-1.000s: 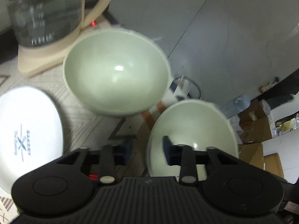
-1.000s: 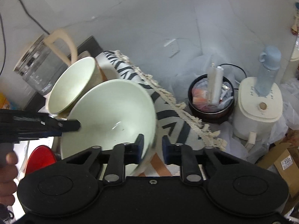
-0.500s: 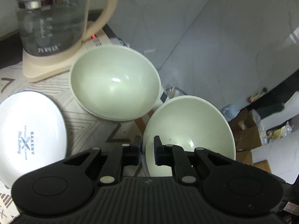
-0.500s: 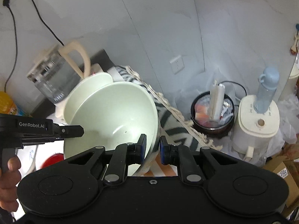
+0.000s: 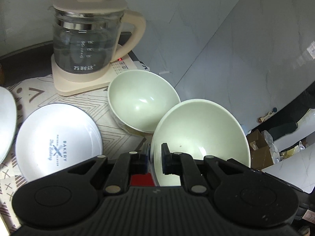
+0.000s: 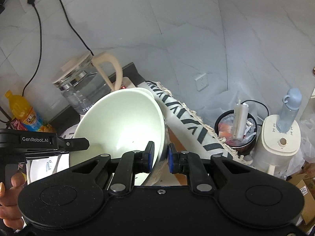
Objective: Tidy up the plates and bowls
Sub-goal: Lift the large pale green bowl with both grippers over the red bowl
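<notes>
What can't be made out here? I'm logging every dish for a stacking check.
- Left wrist view: outer white plate, cut by left edge.
- Right wrist view: second pale green bowl, hidden behind held pale green bowl.
- Right wrist view: printed white plate, mostly hidden by left gripper.

Second plate (image 5: 6,122) cut off at left edge. Red thing (image 5: 140,180) mostly hidden behind left gripper (image 5: 155,158). Far bowl (image 6: 140,90) nearly hidden behind held bowl (image 6: 120,125).

Patterned tablecloth (image 5: 122,137) (kettle base (image 5: 82,84), plate (image 5: 57,139))
</notes>
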The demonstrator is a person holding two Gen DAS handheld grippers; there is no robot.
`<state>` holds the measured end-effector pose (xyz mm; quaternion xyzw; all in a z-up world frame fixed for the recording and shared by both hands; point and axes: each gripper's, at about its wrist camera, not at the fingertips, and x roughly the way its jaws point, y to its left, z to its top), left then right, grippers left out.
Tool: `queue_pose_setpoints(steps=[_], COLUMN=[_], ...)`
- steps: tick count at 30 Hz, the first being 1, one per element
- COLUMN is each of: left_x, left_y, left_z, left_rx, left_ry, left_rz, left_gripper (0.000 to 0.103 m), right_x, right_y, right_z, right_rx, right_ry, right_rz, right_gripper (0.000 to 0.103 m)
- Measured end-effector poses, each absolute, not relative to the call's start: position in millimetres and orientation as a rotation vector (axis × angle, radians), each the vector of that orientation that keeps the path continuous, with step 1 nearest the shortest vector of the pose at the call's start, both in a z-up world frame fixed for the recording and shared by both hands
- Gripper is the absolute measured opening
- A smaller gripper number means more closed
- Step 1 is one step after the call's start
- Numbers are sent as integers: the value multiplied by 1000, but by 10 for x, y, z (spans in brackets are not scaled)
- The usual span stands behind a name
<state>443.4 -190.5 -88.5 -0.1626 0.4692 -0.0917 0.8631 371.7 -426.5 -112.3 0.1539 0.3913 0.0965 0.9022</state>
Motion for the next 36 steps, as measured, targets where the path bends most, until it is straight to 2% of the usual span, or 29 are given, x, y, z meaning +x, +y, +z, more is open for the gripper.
queue_pose_setpoints(steps=[17, 36], left_x=[4125, 3751], left_y=[-1542, -1249], left_z=[-665, -985], left_rx=[-379, -422], left_ry=[939, 1029], left_rz=[-158, -121], left_gripper=[11, 11], right_x=[3502, 3264], right_y=[-3909, -3601], right_z=[-947, -1083], right_rx=[281, 216], right_ry=[786, 850], right_rz=[249, 292], right_gripper=[15, 15])
